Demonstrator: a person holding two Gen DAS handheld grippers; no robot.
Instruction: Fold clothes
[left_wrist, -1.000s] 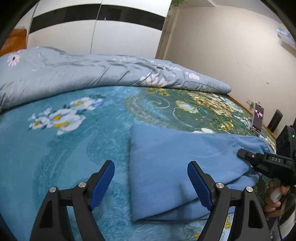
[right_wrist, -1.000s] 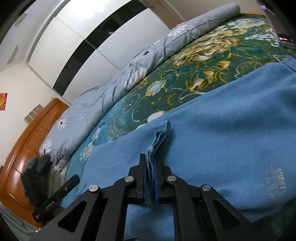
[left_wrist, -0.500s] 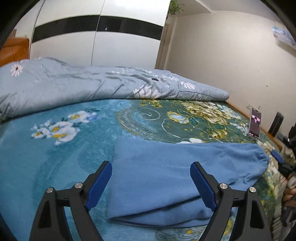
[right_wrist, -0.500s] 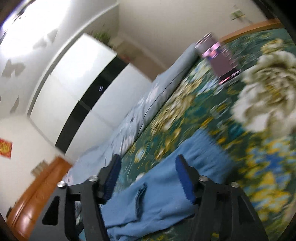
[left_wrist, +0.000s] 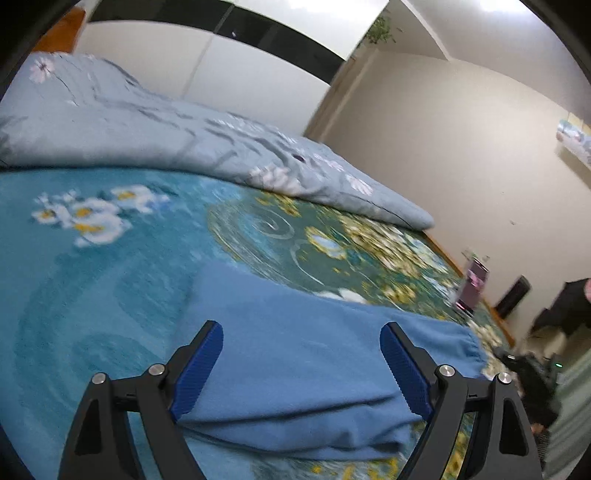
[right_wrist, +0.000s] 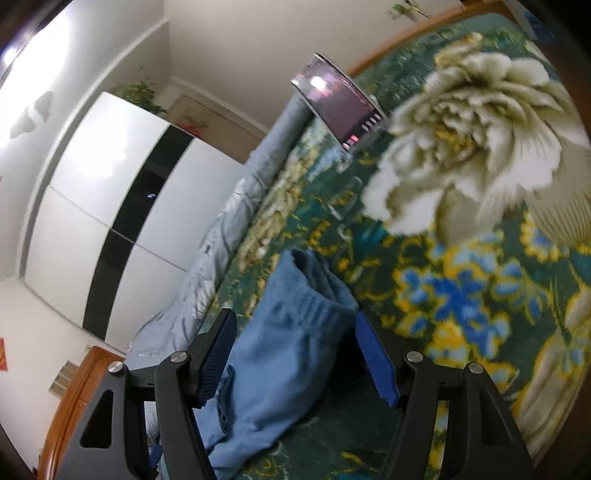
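On floral blanket (left_wrist: 110, 280), soft folded blue garment (left_wrist: 303, 362).

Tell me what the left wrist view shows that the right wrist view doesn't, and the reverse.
Left wrist only: the blue garment's broad folded body lying flat, the open left claw poised over its near edge, and white daisies on the bedspread. Right wrist only: the garment's ribbed elastic cuff with its opening, sitting between the open right claw's fingers, and a big cream flower print. Both: the garment, the grey quilt, the propped phone and the wardrobe.
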